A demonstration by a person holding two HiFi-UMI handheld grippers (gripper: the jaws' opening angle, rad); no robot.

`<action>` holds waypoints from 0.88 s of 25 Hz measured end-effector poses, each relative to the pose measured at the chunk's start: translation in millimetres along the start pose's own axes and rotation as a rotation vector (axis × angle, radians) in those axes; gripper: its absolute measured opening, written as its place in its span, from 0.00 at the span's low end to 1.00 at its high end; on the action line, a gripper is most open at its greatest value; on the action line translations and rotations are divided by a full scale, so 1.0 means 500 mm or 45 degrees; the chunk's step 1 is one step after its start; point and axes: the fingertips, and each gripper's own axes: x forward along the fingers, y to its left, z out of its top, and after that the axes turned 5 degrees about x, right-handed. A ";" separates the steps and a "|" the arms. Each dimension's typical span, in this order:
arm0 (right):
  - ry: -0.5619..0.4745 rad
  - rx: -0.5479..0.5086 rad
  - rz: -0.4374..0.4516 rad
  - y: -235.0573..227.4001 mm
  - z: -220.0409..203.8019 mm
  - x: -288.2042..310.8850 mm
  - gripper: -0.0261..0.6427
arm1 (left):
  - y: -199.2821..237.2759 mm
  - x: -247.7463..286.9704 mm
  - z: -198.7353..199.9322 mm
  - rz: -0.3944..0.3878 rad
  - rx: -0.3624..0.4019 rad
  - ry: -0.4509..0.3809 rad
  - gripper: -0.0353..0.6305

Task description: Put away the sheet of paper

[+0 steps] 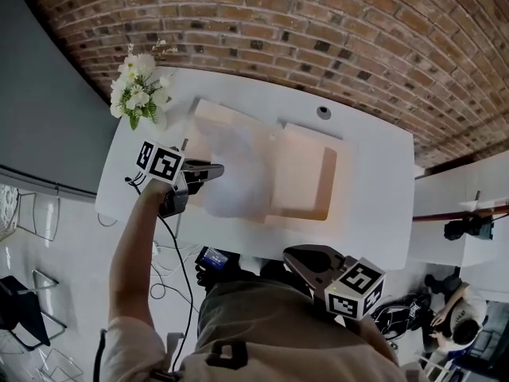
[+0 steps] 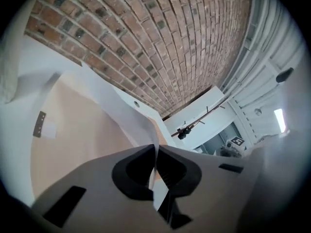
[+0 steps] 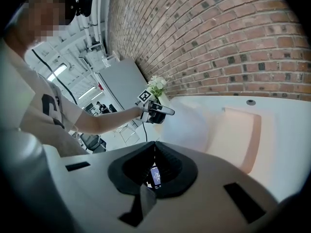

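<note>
The white sheet of paper [image 1: 235, 169] is raised and curved over the white table [image 1: 382, 189], between the two halves of an open beige case [image 1: 302, 173]. My left gripper [image 1: 213, 169] is shut on the sheet's left edge. In the left gripper view the paper [image 2: 121, 111] runs up and away from the closed jaws, with the beige case [image 2: 73, 130] beneath. My right gripper [image 1: 306, 261] hangs shut and empty near my body, short of the table's front edge. From the right gripper view I see the left gripper [image 3: 158, 111], the paper [image 3: 187, 125] and the case [image 3: 240, 130].
A bunch of white flowers [image 1: 139, 90] stands at the table's far left corner. A round cable hole [image 1: 323, 111] sits near the far edge. A brick wall [image 1: 318, 22] runs behind the table. Cables [image 1: 171, 253] hang at the left front. Another white desk [image 1: 469, 213] stands to the right.
</note>
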 end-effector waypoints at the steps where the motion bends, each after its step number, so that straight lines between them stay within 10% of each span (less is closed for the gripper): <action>1: 0.002 0.002 -0.003 0.000 -0.001 0.001 0.07 | 0.007 0.000 -0.003 0.007 -0.010 0.004 0.07; 22: 0.007 -0.034 -0.043 0.000 0.002 0.009 0.07 | 0.159 0.009 -0.073 0.407 -0.203 0.199 0.07</action>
